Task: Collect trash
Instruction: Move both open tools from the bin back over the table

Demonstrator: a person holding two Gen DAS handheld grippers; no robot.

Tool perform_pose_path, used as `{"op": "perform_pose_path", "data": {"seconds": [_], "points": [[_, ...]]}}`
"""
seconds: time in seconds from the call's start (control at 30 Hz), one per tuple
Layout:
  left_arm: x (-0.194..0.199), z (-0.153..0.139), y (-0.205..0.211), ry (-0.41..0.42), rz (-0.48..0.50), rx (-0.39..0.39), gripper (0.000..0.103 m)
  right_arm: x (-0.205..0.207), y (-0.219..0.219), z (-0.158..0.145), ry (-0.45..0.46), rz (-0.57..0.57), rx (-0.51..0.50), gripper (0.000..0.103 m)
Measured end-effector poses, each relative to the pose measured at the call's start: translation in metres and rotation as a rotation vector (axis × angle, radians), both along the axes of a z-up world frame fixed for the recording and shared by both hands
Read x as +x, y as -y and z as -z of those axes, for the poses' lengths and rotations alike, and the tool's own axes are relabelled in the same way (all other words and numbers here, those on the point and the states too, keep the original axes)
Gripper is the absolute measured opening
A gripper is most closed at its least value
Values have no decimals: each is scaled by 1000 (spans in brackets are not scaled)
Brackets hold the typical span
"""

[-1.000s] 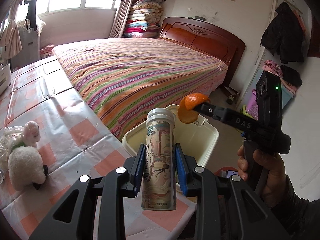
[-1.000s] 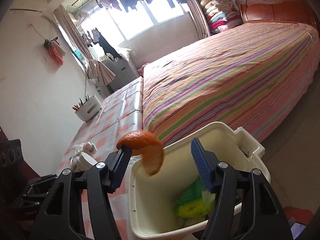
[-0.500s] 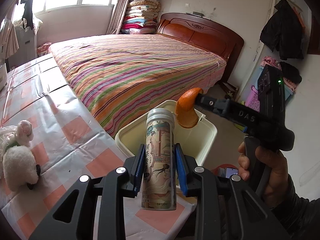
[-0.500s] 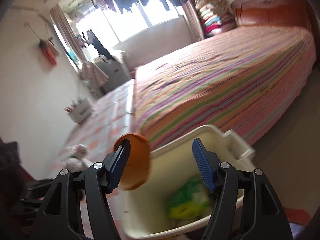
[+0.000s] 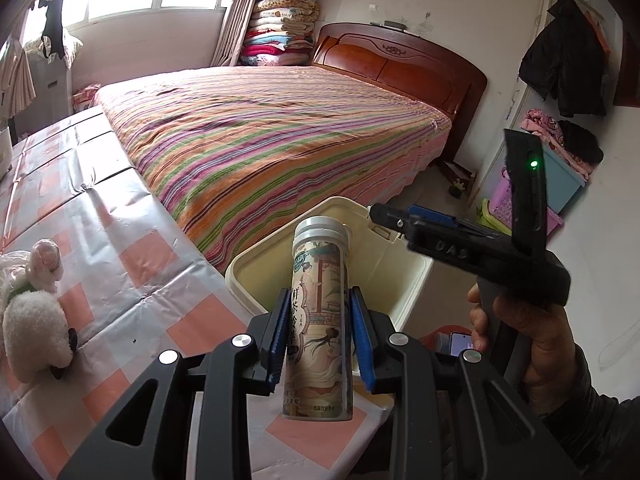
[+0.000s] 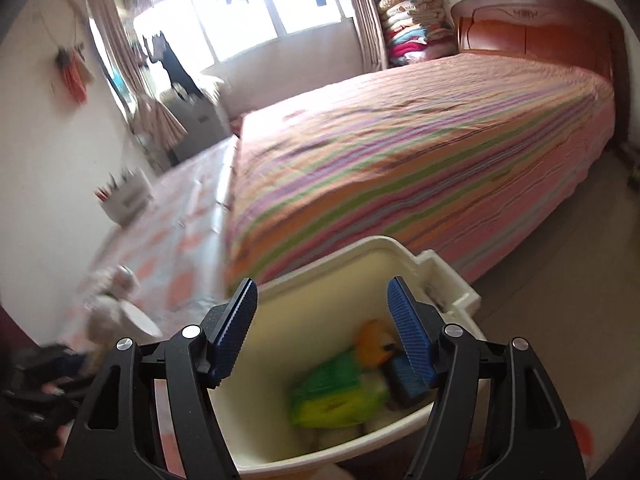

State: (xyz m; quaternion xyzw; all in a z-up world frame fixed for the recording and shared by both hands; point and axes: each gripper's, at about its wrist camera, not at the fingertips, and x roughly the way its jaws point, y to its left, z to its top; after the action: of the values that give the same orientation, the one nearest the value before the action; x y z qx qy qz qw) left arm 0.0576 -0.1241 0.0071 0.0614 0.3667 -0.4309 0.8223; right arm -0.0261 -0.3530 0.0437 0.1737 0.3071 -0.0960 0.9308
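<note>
My left gripper [image 5: 320, 336] is shut on a tall tea bottle [image 5: 319, 312] with a white cap and printed label, held upright at the table's corner, just in front of the cream trash bin [image 5: 256, 268]. My right gripper [image 6: 322, 328] is open and empty above the bin [image 6: 448, 276]; it also shows in the left wrist view [image 5: 384, 214] over the bin's far rim. An orange peel [image 6: 372, 346] lies inside the bin on a green and yellow wrapper [image 6: 336, 392].
A table with a pink checked cloth [image 5: 100, 240] carries a white plush toy [image 5: 28, 320]. A striped bed [image 5: 272, 128] stands close behind the bin. A white holder [image 6: 124, 200] stands at the table's far end. Coloured boxes [image 5: 560, 184] stand at the right wall.
The orange peel has left my right gripper's left finger and dropped into the bin. The left gripper with the bottle has moved slightly toward the bin.
</note>
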Motion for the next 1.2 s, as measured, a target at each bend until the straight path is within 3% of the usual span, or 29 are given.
{"op": "perform_pose_path", "data": {"seconds": [0.17,0.4,0.67,0.7,0.8,0.83,1.0,1.2], "points": [[3,-1,2,-8,-2,-8,28,-14,9,-17,143,38,75,69],[12,5,24,-28,17,14,28,-36,28,-34,279,109,91,72],[18,14,60,-29,56,57,29,-33,29,-13,313,131,128,74],[19,14,63,-28,55,53,31,-25,22,-8,318,129,131,74],[22,14,73,-17,47,47,61,-19,15,-7,320,118,125,74],[22,12,74,-11,41,35,64,-21,15,-7,323,116,129,74],[22,-1,57,19,6,-3,69,-21,14,-6,328,110,134,75],[16,-26,-23,148,-156,-72,73,-22,4,-12,329,70,124,77]]}}
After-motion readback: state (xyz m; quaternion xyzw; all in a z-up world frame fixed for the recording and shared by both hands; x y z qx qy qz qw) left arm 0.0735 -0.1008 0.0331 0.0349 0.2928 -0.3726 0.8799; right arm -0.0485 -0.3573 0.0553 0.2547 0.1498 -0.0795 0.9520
